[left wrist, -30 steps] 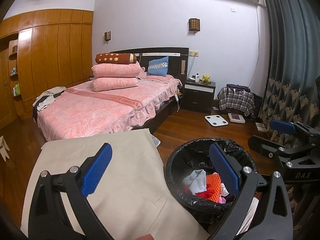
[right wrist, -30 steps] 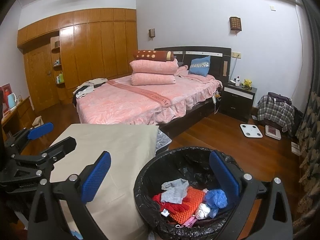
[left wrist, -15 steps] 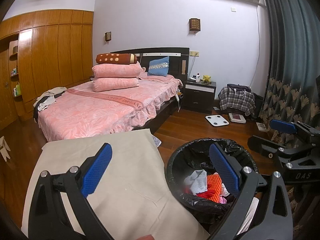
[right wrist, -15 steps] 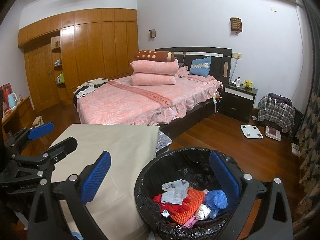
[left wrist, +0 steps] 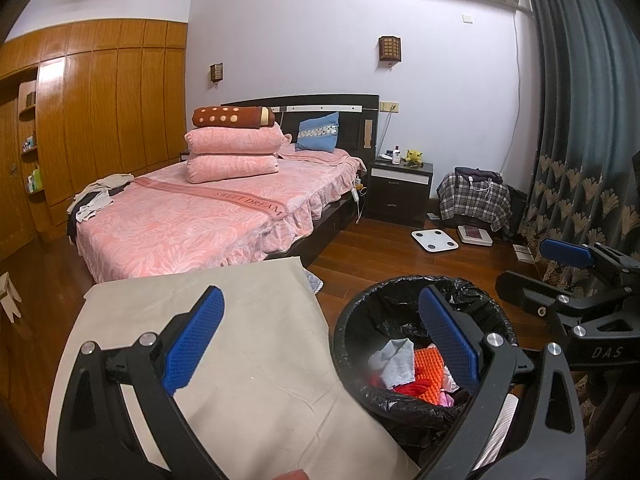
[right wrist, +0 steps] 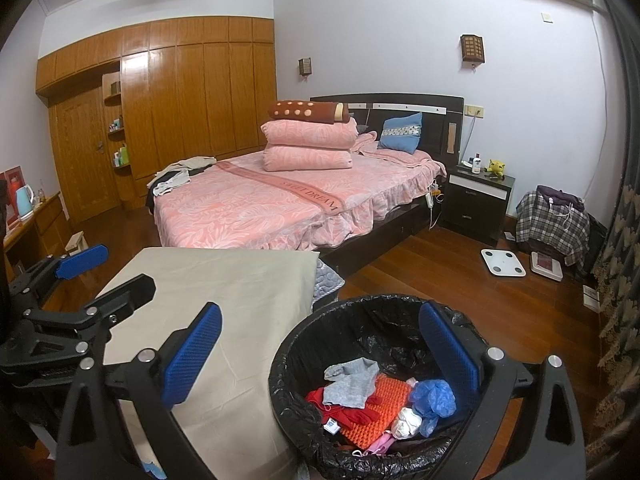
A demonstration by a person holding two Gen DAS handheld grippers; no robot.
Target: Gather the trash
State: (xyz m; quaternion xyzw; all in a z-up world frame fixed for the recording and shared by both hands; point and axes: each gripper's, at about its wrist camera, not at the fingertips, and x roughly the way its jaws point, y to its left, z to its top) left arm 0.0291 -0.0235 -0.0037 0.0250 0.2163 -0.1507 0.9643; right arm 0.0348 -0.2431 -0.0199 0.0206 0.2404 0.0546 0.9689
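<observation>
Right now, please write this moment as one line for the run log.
left gripper: open, empty | right gripper: open, empty | trash bin: black liner, holds cloth items | beige-covered table: beside bin

pink bed (right wrist: 256, 208), nightstand (right wrist: 476, 200), wardrobe (right wrist: 192, 108), scale (right wrist: 503, 263)

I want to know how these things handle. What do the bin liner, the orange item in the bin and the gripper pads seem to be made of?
Bin liner: thin black plastic film, probably; it is glossy and crinkled.
Orange item: looks knitted or crocheted, maybe yarn; bumpy regular texture, matte.
Pads: blue, finely dimpled, matte; likely rubber or soft plastic, but I cannot be sure.
</observation>
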